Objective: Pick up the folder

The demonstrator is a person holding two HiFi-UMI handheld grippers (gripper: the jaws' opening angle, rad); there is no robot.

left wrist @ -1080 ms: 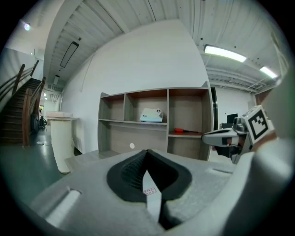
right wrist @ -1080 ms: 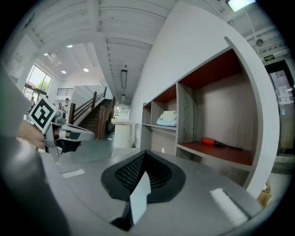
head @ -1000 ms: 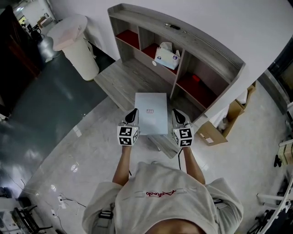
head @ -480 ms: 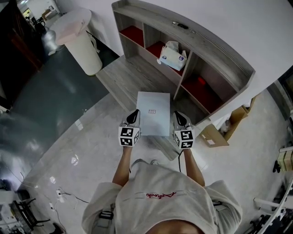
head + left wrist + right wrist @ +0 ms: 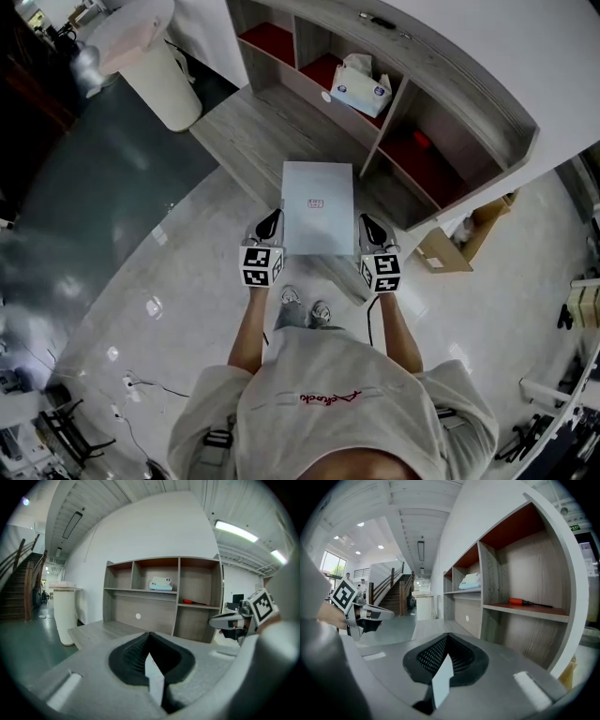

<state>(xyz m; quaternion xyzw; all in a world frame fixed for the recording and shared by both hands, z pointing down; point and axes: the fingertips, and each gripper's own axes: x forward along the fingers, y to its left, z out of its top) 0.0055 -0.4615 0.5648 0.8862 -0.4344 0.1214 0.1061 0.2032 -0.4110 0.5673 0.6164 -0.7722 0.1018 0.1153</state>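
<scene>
A pale grey rectangular folder (image 5: 317, 208) lies level between the two grippers. Its far end is over the front edge of the grey wood-grain desk (image 5: 253, 141), and its near end is out past that edge, above the floor. The left gripper (image 5: 271, 221) has its jaws closed tight on the folder's left long edge, and the right gripper (image 5: 368, 225) is clamped the same way on the right long edge. A thin sliver of the folder shows between each gripper's black pads.
</scene>
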